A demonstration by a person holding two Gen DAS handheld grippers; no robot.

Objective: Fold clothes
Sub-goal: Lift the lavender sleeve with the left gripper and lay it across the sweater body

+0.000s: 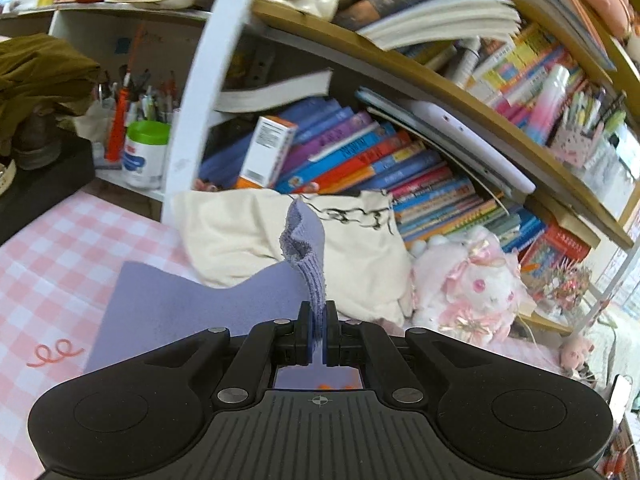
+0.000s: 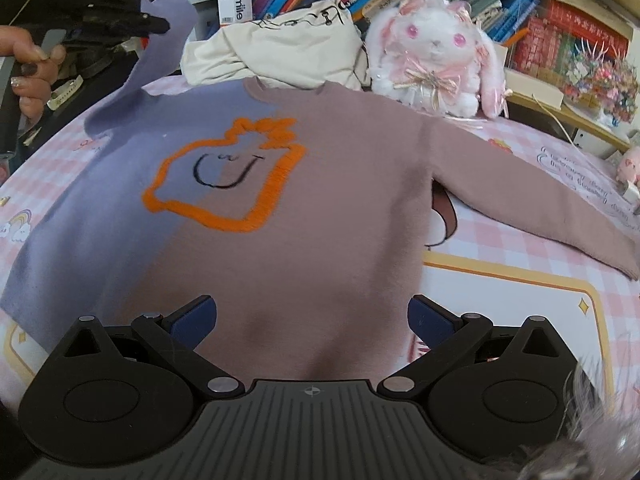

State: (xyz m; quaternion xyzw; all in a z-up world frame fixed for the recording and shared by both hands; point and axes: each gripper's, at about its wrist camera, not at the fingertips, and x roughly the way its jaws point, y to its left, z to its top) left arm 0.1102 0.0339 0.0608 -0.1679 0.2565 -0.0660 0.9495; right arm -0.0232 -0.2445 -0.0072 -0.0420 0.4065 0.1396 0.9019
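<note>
- Holding the purple sleeve [image 1: 308, 276] tight, my left gripper [image 1: 319, 334] has its two blue pads pressed on the ribbed cuff.
- The sleeve goes up from the pads and then bends down to the sweater [image 2: 248, 216] on the bed.
- In the right view I see the left gripper [image 2: 160, 24] up in the far left corner, with the sleeve hanging from its tip.
- A hand [image 2: 30, 68] holds that gripper's handle.
- My right gripper [image 2: 312, 316] is wide apart and grabs nothing. It hangs over the bottom part of the sweater.
- The sweater lies flat, front side up, on a pink checked sheet [image 2: 520, 248].
- It is purple on the left half and dusty pink on the right half.
- An orange fuzzy outline [image 2: 224, 176] sits on the chest, with a black smile inside it.
- The pink sleeve [image 2: 540, 200] lies stretched out to the right on the sheet.
- A cream cloth bag [image 2: 280, 52] sits just past the collar.
- A white and pink bunny toy [image 2: 436, 56] sits beside the bag.
- Behind them are shelves full of books [image 1: 360, 156].
</note>
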